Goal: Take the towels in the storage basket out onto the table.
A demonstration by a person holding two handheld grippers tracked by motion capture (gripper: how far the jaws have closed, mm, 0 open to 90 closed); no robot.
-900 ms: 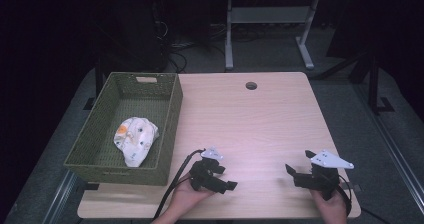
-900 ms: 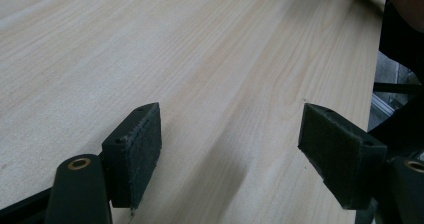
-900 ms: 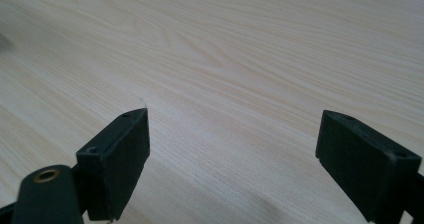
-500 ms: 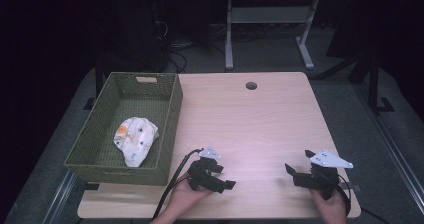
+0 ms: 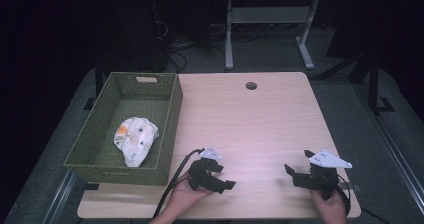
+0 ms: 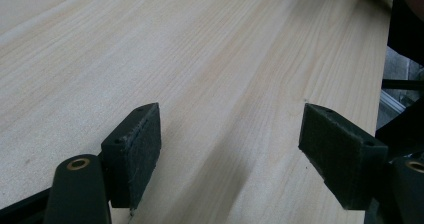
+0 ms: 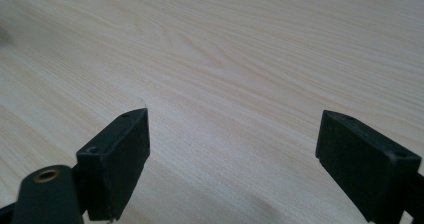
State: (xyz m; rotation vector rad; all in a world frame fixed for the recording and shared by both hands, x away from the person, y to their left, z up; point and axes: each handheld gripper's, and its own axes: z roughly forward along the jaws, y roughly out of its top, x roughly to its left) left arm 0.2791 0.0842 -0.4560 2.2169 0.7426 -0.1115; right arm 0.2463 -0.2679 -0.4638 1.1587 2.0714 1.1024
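My left gripper (image 5: 225, 176) rests low over the wooden table (image 5: 250, 119) near its front edge, held by a hand. Its jaws stand wide apart with only bare wood between them, as the left gripper view (image 6: 230, 149) shows. My right gripper (image 5: 297, 163) sits at the front right, topped by a grey three-cornered plate. It is open too, and the right gripper view (image 7: 232, 154) has only tabletop between the black pads (image 7: 120, 154). A crumpled white cloth with orange marks (image 5: 134, 138) lies inside a green woven basket (image 5: 170, 109) on the table's left side.
A round cable hole (image 5: 251, 85) is near the table's far edge. A black cable (image 5: 175, 184) trails from the left gripper over the front edge. White desk legs (image 5: 229, 34) and dark floor lie beyond the table.
The left gripper has shifted very slightly near the front edge. The right gripper, basket and cloth have stayed put.
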